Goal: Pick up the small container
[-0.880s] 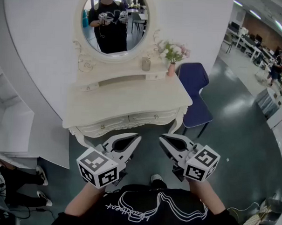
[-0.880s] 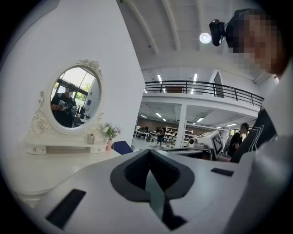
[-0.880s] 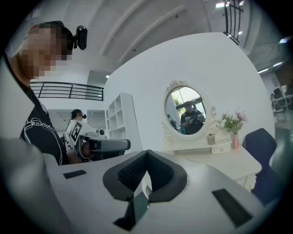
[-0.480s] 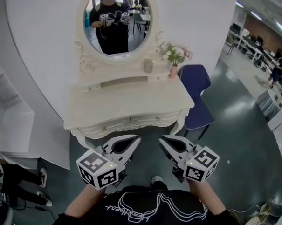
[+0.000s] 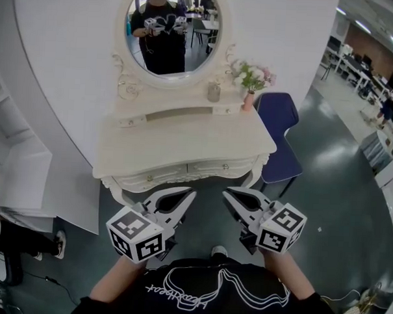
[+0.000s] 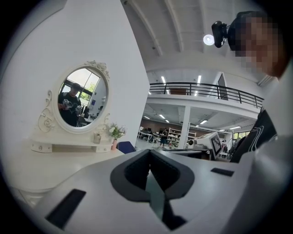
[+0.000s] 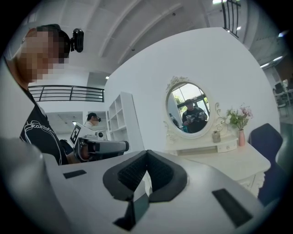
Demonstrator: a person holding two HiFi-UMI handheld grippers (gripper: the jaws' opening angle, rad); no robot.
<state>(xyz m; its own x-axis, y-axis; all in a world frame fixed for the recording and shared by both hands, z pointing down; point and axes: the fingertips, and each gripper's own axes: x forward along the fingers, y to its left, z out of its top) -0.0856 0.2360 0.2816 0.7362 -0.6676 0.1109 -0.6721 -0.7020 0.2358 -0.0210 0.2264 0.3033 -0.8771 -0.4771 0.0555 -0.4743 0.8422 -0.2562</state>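
Observation:
The small container (image 5: 214, 92) is a grey cup on the raised shelf of a white dressing table (image 5: 184, 143), below the oval mirror (image 5: 174, 30). It also shows in the left gripper view (image 6: 97, 137) and the right gripper view (image 7: 216, 136). My left gripper (image 5: 191, 193) and right gripper (image 5: 226, 192) hang side by side in front of my chest, short of the table's front edge and far from the container. Each has its jaws pressed together with nothing between them, as the left gripper (image 6: 149, 151) and right gripper (image 7: 146, 152) views show.
A pink vase (image 5: 249, 101) with flowers stands right of the container on the same shelf. A blue chair (image 5: 280, 140) sits at the table's right side. White shelving (image 5: 17, 171) stands to the left, with a person's foot (image 5: 57, 243) on the floor beside it.
The head view has shifted a little, so the table and mirror sit slightly further right in the picture. Both grippers stay in place, still shut. The feet at lower left have drawn back.

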